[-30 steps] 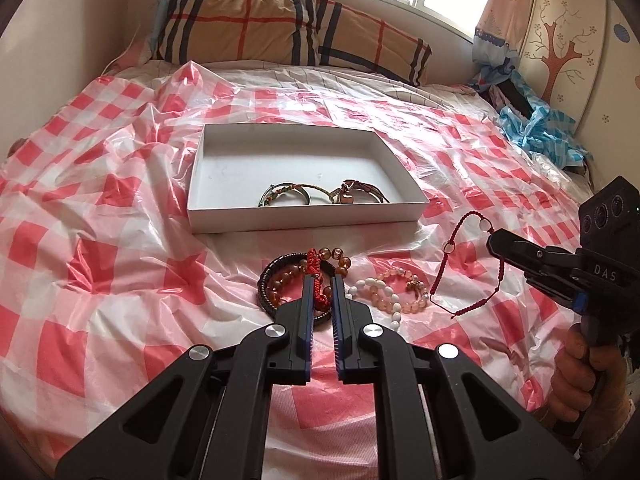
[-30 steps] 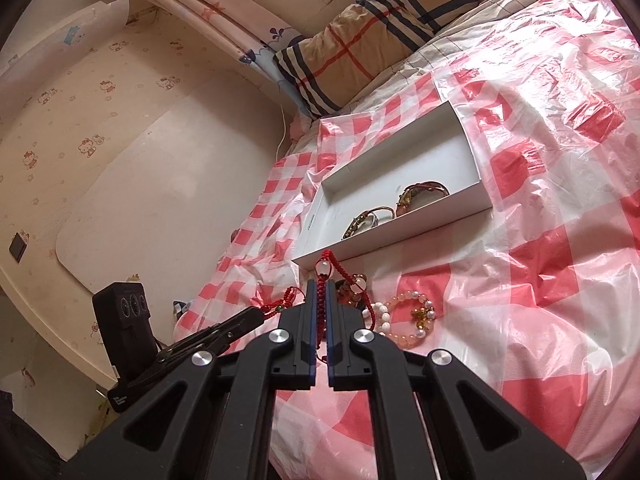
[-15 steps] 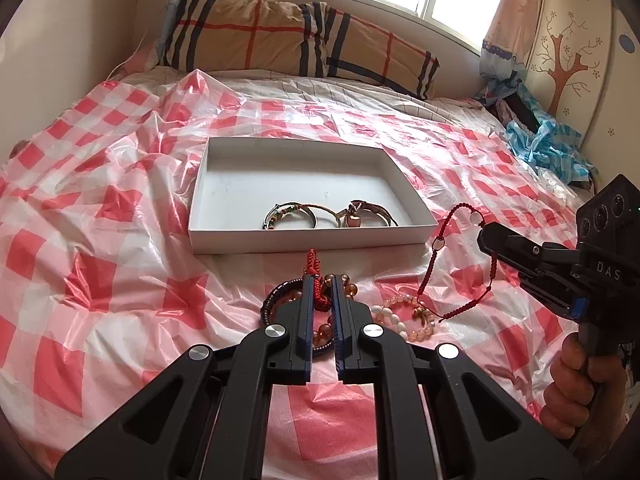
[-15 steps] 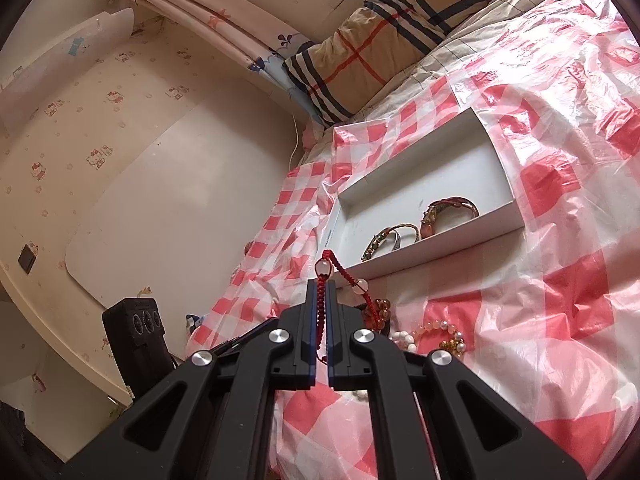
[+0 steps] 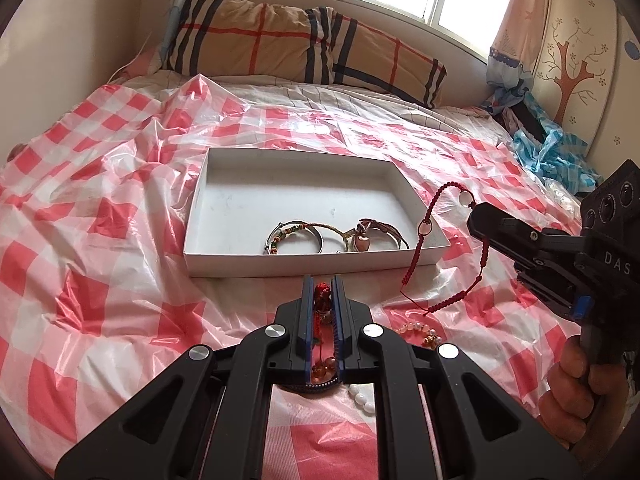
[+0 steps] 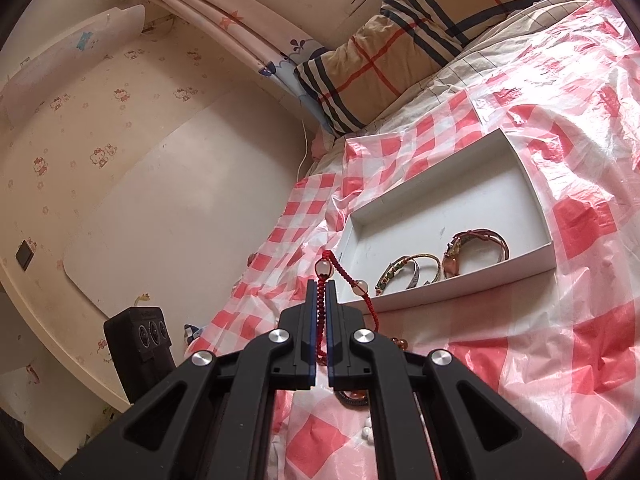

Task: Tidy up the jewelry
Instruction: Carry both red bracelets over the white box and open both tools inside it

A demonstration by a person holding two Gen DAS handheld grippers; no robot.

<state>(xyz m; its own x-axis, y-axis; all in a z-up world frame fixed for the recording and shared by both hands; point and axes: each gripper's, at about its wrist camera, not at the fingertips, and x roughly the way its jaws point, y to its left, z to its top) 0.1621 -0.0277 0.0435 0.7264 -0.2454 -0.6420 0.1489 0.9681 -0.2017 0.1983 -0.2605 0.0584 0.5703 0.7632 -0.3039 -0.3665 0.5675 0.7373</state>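
White box [image 5: 224, 184] is sitting on the checked plastic sheet [image 5: 100, 208]; taken as landmark. Two bracelets [image 5: 296, 234] are lying inside it along its near wall. Right gripper [image 6: 320, 292], jaws nearly closed, is pinching a red cord bracelet [image 6: 320, 308], which is hanging in the air just past the box's near right corner. Left gripper [image 5: 320, 292], in front of the box's near wall, is clamping a red knotted beaded bracelet [image 5: 322, 296]. Pale bead bracelets [image 5: 416, 330] are lying on the sheet near the box's front.
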